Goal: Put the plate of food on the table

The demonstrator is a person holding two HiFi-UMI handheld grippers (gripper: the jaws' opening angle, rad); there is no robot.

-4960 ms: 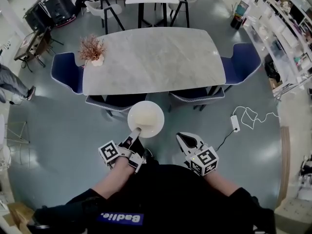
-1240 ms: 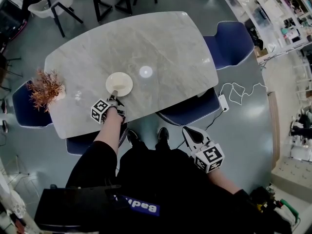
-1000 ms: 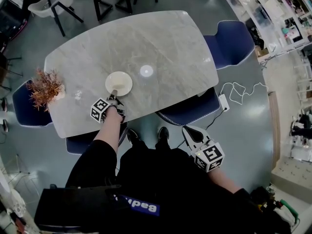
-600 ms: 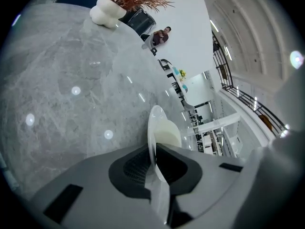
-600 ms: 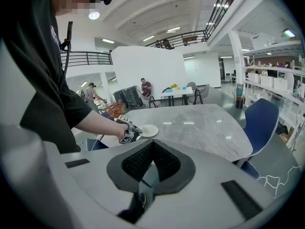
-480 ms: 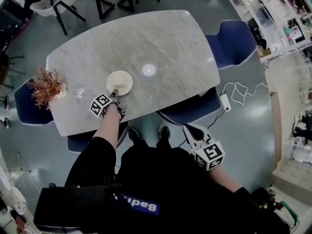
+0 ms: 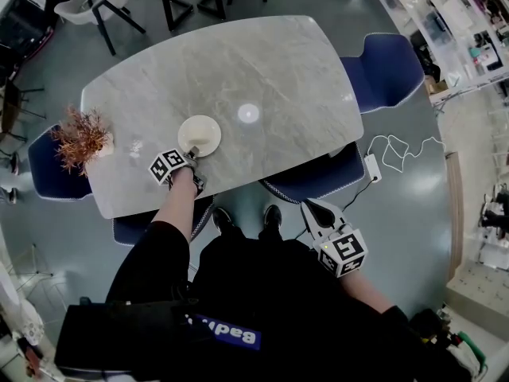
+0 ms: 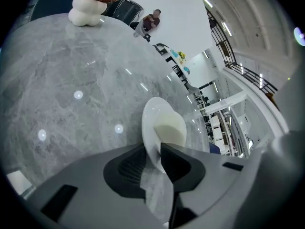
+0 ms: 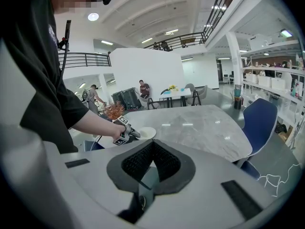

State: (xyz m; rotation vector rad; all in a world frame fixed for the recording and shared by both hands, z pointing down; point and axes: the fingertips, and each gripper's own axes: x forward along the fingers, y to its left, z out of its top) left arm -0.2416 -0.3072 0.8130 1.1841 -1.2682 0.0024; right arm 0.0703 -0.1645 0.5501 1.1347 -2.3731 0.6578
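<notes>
We see the plate [image 7: 200,134] on the table [image 7: 270,70], close to its near edge and left of its middle. The potted plant [image 7: 79,139] stands at the table's left end. A near-left chair [image 7: 135,228] and a near-right chair [image 7: 318,177] are tucked under the near edge. A left chair [image 7: 48,173] sits behind the plant and a right chair [image 7: 390,62] at the far right corner. A power strip [image 7: 371,168] lies on the floor, right of the table.

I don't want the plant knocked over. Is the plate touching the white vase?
Apart. The left gripper view shows bare tabletop between the plate and the white vase.
</notes>
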